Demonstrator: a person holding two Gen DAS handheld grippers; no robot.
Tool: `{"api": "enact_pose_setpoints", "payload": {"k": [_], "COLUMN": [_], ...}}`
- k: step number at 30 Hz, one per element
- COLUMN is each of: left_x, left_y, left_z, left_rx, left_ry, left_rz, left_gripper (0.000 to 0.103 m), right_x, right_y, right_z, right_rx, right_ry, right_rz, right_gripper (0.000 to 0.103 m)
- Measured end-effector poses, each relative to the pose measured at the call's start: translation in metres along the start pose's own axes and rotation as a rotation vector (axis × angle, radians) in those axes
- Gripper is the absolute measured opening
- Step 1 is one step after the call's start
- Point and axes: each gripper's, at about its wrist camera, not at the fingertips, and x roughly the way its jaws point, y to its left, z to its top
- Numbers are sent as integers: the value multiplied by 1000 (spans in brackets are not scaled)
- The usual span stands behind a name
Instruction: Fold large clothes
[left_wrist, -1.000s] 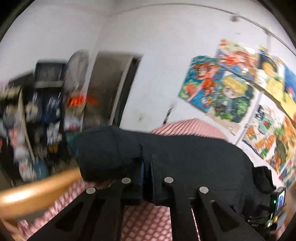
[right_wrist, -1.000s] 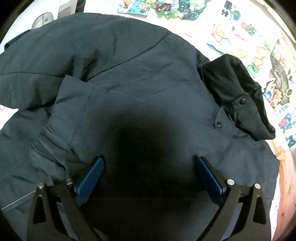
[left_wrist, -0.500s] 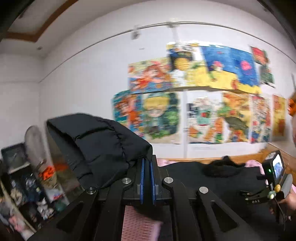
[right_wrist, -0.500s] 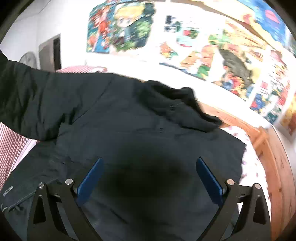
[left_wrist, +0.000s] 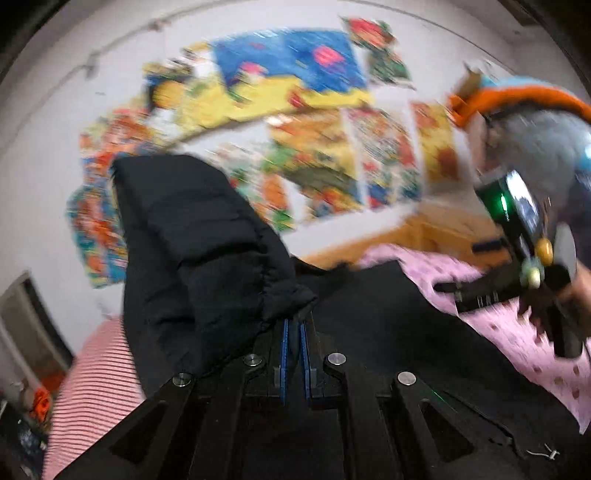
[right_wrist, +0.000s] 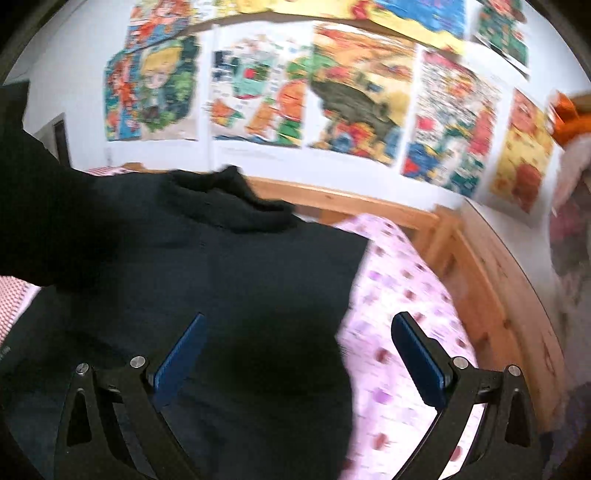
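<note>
A large dark jacket (right_wrist: 229, 273) lies spread on the bed, its collar (right_wrist: 229, 203) toward the poster wall. My left gripper (left_wrist: 294, 332) is shut on the jacket's sleeve cuff (left_wrist: 207, 258) and holds it lifted above the jacket body (left_wrist: 388, 325). The raised sleeve shows at the left edge of the right wrist view (right_wrist: 40, 221). My right gripper (right_wrist: 295, 350) is open and empty, hovering over the jacket's right edge; it shows in the left wrist view (left_wrist: 517, 266) at the right.
A pink dotted sheet (right_wrist: 399, 332) covers the bed. The wooden bed frame (right_wrist: 480, 266) runs along the far and right sides. A red striped cloth (left_wrist: 92, 380) lies left. Posters (right_wrist: 354, 96) cover the wall. The person's head (left_wrist: 535, 122) is at right.
My left gripper has swung right with the sleeve held up, from facing the doorway to facing the posters. My right gripper has tilted up and shifted right, staying open.
</note>
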Motion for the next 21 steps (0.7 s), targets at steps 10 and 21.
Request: {"api": "enact_pose_setpoints", "payload": {"k": [10,21], "left_x": [96,85], "left_y": [-73,-58], "left_z": [-51,-62], "left_rx": [16,-54], "left_ry": [233,248], "left_rz": [-208,-377], "left_gripper": [7,82], "right_x": [48,97], "right_y": [-58,-19], "right_z": [-40,-60], "right_rx": [193,366], "right_ry": [101,247], "right_rz": [176,551], "right_gripper": [98,98]}}
